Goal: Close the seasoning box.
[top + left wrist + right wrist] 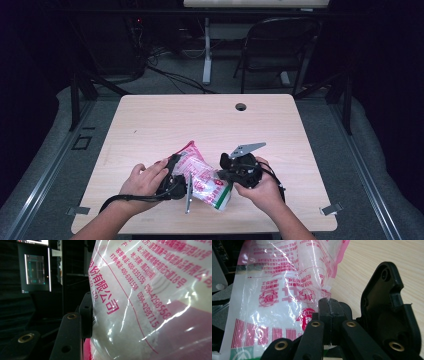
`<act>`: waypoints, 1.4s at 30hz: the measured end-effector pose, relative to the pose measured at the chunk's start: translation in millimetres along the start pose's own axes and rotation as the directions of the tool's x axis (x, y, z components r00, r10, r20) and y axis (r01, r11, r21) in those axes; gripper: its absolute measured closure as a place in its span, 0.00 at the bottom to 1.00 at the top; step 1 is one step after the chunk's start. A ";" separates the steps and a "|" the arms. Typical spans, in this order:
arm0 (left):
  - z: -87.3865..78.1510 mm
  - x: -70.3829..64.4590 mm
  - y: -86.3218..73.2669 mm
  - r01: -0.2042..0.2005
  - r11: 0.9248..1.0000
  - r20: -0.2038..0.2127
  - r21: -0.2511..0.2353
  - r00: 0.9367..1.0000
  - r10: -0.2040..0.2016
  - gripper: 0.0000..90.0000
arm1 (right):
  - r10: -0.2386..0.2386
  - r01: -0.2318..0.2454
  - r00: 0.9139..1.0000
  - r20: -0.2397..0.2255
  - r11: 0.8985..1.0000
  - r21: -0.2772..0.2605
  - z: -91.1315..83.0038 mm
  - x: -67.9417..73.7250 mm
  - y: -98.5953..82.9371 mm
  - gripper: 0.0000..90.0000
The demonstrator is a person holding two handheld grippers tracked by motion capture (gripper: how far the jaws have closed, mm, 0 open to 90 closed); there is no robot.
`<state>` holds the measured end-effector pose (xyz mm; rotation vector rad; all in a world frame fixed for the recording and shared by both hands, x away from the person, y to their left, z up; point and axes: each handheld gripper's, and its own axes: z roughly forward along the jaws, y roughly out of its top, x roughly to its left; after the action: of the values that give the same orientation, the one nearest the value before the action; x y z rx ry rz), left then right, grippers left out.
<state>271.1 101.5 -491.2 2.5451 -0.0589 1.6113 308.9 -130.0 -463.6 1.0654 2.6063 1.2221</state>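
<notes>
A clear and pink plastic bag (202, 177) with red print and white grains inside is held over the near part of the table, between both hands. My left gripper (176, 176) clamps the bag's left side; one black finger (86, 312) presses against the plastic (150, 302), and the other finger is hidden behind the bag. My right gripper (226, 169) is at the bag's right edge. Its jaws (329, 308) meet on a small fold of the bag (279, 290).
The light wooden table (200, 115) has a round cable hole (241, 106) near its far edge. A black folding chair (280, 45) and a white desk leg (207, 50) stand beyond it on grey carpet. Metal clips (332, 209) sit at the near corners.
</notes>
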 end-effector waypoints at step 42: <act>0.0 0.4 7.4 -0.107 0.994 -0.048 0.016 0.993 0.108 0.66 | 0.004 -0.004 1.000 0.018 1.000 0.001 4.7 -2.1 -2.9 1.00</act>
<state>270.5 94.2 -490.2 2.5522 -0.1844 1.7163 310.5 -129.6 -469.3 1.0773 2.5933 1.2058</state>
